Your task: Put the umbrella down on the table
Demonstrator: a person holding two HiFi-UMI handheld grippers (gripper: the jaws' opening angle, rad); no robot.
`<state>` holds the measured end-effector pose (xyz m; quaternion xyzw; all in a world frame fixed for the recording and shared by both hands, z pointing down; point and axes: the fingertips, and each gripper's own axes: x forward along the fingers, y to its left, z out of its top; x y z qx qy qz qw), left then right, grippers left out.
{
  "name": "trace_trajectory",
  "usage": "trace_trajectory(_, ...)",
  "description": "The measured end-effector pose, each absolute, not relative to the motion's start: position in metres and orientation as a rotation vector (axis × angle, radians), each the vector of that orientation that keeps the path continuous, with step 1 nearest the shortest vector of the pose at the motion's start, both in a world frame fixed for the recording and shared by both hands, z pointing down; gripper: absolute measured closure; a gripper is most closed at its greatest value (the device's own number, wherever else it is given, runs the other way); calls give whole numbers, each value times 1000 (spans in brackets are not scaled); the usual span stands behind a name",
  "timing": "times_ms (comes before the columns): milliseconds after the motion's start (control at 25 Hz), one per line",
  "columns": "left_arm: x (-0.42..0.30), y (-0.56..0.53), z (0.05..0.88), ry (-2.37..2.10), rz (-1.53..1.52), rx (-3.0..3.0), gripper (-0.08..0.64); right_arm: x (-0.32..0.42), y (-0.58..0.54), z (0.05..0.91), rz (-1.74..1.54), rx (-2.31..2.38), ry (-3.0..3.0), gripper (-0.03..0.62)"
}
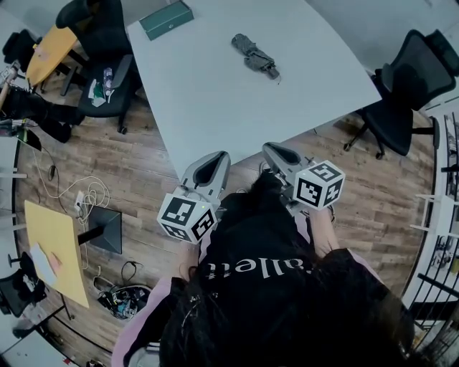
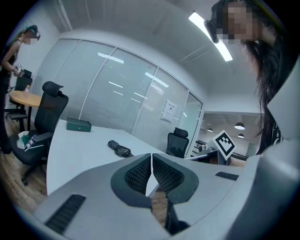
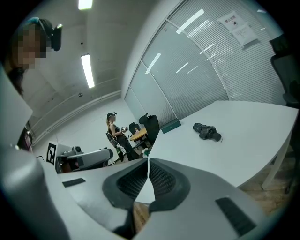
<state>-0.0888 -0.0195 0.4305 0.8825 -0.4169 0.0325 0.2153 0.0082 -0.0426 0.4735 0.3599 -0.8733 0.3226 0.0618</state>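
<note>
left gripper [image 2: 151, 163]: fingers [image 2: 137, 174] closed pad to pad, nothing between them. right gripper [image 3: 148, 164]: same, fingers [image 3: 161, 180] shut, empty.

Both sit side by side at the near edge of the white rounded worktop [image 1: 215, 100], which starts just ahead of them. The dark grey folded fabric umbrella [image 1: 254, 56] lies flat on it, well ahead of both pairs of fingers, roughly between their lines, touching neither. A flat green box [image 1: 166, 19] sits further out, beyond the left fingers.

Put-down looks done.

Risks, my read:
- The worktop edge is close to the fingers, so a careless swing could clip it.
- The umbrella looks loosely bundled, with a crumpled canopy and its darker stub end toward the right fingers' side. It could slump open a little.
- It's well in from every edge, so a fall looks unlikely.
</note>
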Motion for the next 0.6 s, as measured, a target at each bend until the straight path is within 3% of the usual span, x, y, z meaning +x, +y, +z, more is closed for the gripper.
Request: trace_trajectory(600,-97,-10,431,-1218,24,2404,532,0,-35,476,941,1004,-2623,565)
